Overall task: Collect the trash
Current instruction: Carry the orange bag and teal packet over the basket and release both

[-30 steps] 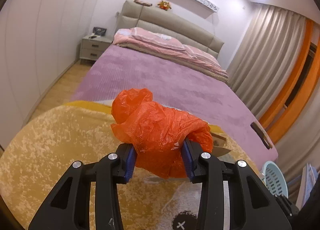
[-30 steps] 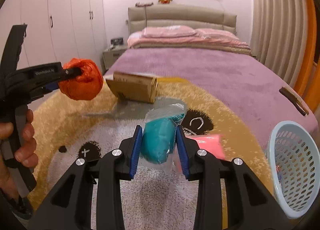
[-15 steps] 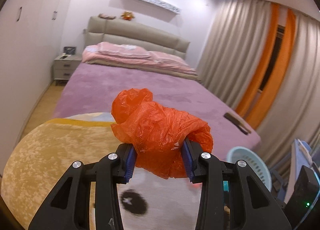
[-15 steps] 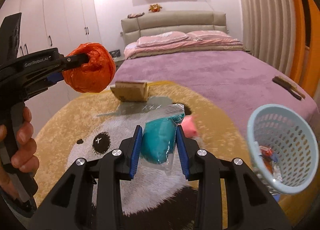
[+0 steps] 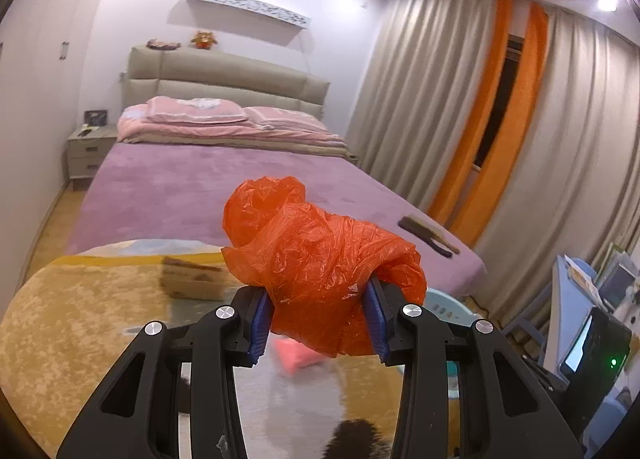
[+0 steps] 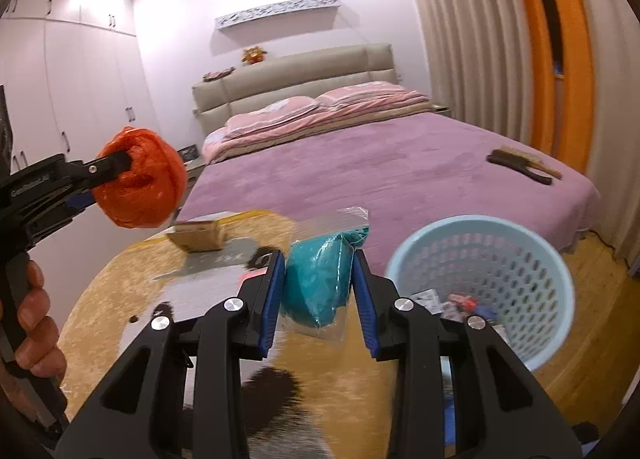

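- Your target is the pale blue perforated plastic basket (image 6: 480, 283), standing on the wooden floor by the foot corner of the purple-covered bed (image 6: 400, 167), at the edge of the round yellow plush rug (image 6: 120, 291). It already holds a few scraps at the bottom. Bring each load over the open rim before you let go, because both pieces are light and would likely drift if dropped from the side.
- The crumpled orange plastic bag (image 5: 320, 267) is clamped in your left gripper (image 5: 318, 319), well clear of the rug. It bulges above and past both blue pads, so the grip is on a soft, springy wad. Judge it as likely to cling to a pad on release, so spread the jaws fully and pull back cleanly.
- The teal bundle in a clear plastic sleeve (image 6: 320, 283) is pinched in your right gripper (image 6: 318, 299), just beside the basket's rim in the right wrist view. This one looks closest, so drop it first. The loose sleeve edge hangs below the pads and could catch on the rim.
- A small brown cardboard box (image 6: 198, 237) and a pink scrap (image 5: 296, 353) lie on the rug, uncollected. Leave them for later trips.
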### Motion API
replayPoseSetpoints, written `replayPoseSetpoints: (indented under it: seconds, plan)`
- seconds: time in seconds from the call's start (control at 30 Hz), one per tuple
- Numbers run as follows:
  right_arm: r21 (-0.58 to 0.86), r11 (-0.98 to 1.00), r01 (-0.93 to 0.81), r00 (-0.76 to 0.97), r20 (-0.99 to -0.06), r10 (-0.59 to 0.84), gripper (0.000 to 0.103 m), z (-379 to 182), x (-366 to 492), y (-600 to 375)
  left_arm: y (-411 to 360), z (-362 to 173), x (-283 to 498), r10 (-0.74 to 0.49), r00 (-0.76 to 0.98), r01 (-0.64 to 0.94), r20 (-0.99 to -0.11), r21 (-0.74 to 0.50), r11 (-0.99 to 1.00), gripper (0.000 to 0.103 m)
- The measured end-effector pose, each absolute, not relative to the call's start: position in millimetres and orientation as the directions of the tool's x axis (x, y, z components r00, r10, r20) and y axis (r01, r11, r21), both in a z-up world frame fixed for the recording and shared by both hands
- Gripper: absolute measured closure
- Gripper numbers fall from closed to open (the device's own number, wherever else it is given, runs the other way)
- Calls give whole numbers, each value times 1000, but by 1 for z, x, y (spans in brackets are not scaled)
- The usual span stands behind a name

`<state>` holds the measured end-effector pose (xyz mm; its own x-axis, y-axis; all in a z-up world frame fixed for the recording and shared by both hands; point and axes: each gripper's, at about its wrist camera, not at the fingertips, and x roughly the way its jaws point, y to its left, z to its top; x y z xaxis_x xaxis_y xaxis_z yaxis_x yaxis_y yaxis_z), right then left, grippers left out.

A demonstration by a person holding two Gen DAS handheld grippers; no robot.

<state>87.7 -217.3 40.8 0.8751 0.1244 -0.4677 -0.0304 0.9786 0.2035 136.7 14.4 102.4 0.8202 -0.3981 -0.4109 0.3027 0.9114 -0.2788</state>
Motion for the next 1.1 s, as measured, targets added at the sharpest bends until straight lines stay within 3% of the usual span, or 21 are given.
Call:
replayPoseSetpoints:
  seconds: [0.63,1.1]
  plan:
    - [233,957,175,902,-427,-61,72,60,86,-350,-118,96,143,-510,733,467,-450,-213,858,65]
    - [351,897,268,799,-602,-3,71,2,132,-420,-216,17,186,-516,562,544,-646,-182,819,64]
